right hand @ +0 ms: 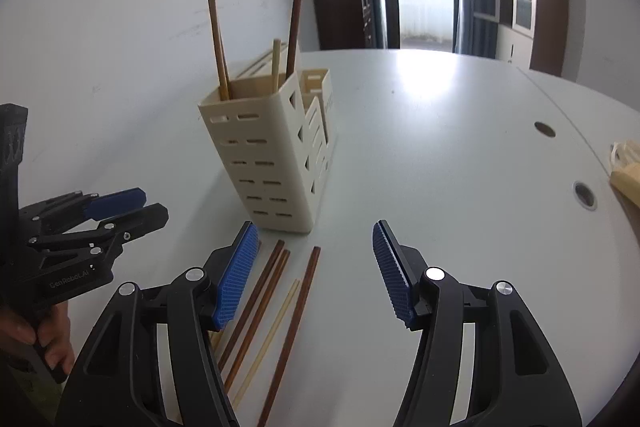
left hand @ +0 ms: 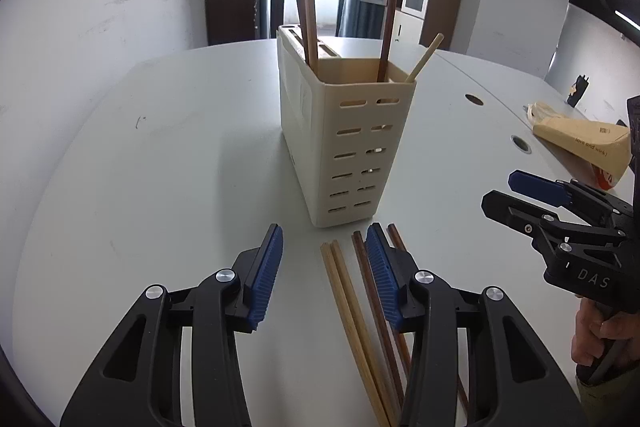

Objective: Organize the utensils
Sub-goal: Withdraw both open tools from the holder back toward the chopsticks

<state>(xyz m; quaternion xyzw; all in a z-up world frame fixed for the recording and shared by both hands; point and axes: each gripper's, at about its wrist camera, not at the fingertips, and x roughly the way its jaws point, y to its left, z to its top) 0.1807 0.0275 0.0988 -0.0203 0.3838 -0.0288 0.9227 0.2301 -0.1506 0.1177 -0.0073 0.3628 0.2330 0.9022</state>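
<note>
Loose chopsticks (left hand: 352,327), light and dark wood, lie on the white surface (left hand: 160,167) just before a cream slotted utensil holder (left hand: 348,147) that already has four chopsticks standing in it. Left gripper (left hand: 324,267): fingers spread, empty, above the loose chopsticks. Right gripper (right hand: 316,267): fingers spread, empty.

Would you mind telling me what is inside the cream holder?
The holder has four chopsticks standing in it: two brown ones at the back, a dark one and a pale one near the front. Its walls hide their lower ends and anything on the bottom.
</note>
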